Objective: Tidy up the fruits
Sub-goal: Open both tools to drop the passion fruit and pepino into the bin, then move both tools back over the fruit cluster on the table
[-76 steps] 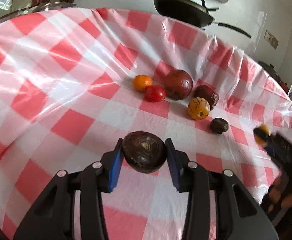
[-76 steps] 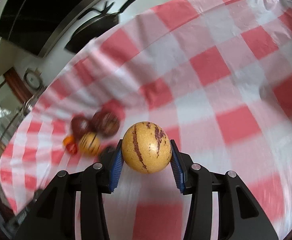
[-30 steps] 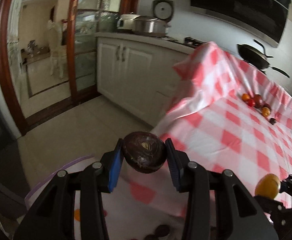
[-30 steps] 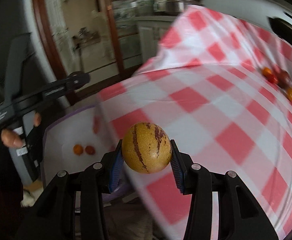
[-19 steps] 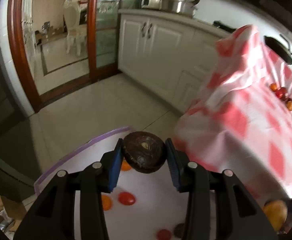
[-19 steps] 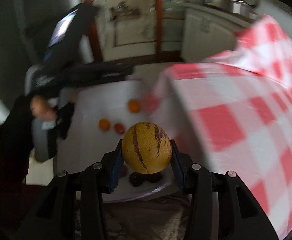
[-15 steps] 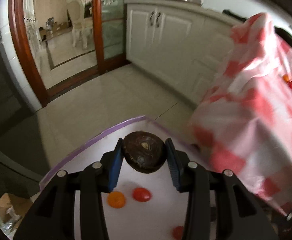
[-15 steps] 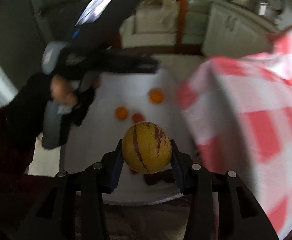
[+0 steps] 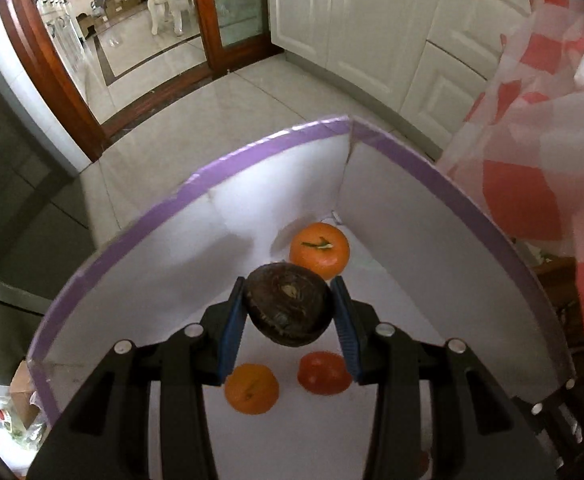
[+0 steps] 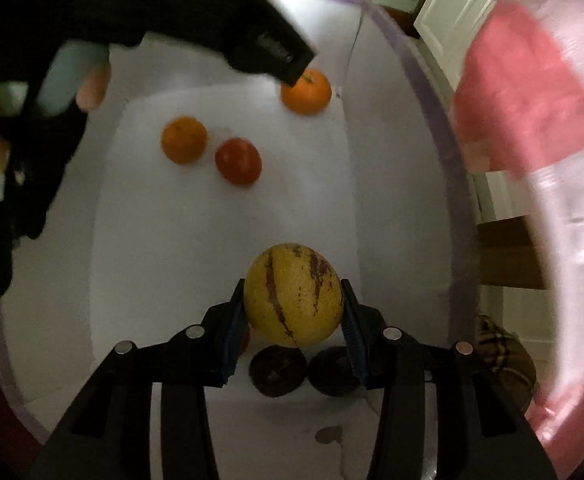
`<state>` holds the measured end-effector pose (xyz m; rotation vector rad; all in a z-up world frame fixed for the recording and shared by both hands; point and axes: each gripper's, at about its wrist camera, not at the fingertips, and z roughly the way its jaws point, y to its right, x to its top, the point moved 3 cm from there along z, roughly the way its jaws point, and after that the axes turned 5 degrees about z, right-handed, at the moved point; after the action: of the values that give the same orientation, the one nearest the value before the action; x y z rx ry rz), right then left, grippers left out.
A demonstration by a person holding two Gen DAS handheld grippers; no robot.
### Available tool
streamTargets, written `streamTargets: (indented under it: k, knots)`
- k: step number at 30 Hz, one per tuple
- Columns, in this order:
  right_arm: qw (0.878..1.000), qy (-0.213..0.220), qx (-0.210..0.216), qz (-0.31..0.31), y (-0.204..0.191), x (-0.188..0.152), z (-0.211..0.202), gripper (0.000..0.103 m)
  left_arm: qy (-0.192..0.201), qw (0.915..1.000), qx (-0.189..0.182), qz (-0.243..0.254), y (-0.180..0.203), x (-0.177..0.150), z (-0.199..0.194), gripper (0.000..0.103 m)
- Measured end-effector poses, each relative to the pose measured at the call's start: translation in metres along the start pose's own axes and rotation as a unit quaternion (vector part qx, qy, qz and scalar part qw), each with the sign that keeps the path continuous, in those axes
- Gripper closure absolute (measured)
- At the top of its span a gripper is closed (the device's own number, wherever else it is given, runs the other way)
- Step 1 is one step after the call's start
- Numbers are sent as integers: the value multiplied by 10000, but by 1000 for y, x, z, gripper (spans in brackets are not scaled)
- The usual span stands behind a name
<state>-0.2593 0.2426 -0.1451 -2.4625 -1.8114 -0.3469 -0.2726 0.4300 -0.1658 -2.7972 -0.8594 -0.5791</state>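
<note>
Yellow striped melon [image 10: 292, 294], long axis toward 12 o'clock, clamped in right tongs [image 10: 292, 316]; left tongs [image 9: 288, 312] clamp dark fruit [image 9: 288, 304], stem scar facing camera.

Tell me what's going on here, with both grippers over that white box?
A person is sorting fruit into a white box with a purple rim. The left gripper is clamped on a dark brown fruit; the right gripper is clamped on a yellow striped fruit. Both are held above the box floor, not yet released. Already inside lie two oranges, a red fruit and two dark fruits.
</note>
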Motion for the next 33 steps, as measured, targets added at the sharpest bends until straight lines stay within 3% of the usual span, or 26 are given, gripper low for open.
streamTargets:
  k: [5, 11, 13, 16, 19, 23, 25, 28, 30, 33]
  knots:
    - [9999, -95, -93, -74, -5, 0, 10, 59, -161, 9998, -66, 6, 8, 2, 17, 61]
    - [10000, 12, -87, 21, -7, -3, 3, 58, -60, 10000, -64, 6, 8, -1, 18, 60]
    - [9999, 136, -83, 24, -7, -3, -4, 47, -35, 10000, -49, -61, 7, -1, 15, 48]
    - [9992, 381, 94, 98, -6, -4, -23, 41, 56, 9997, -42, -224, 4, -1, 7, 34]
    - [9972, 668, 305, 106, -6, -6, -48, 41, 151, 9997, 35, -189, 7, 1, -5, 28]
    - [9927, 1054, 581, 70, -6, -17, -81, 39, 352, 9992, 181, -65, 11, 8, -25, 28]
    - [9890, 1351, 600, 36, -4, -24, -105, 37, 496, 9985, 213, -35, 14, 14, -38, 26]
    - [9823, 1767, 614, 121, 7, -33, -139, 34, 820, 9963, 268, 32, 23, 22, -63, 14]
    - [9759, 2085, 607, 237, 18, -40, -165, 33, 1088, 9933, 367, 111, 31, 28, -83, 13]
    - [9628, 2574, 652, 502, 39, -55, -202, 28, 1755, 9828, 566, 106, 45, 37, -123, 11]
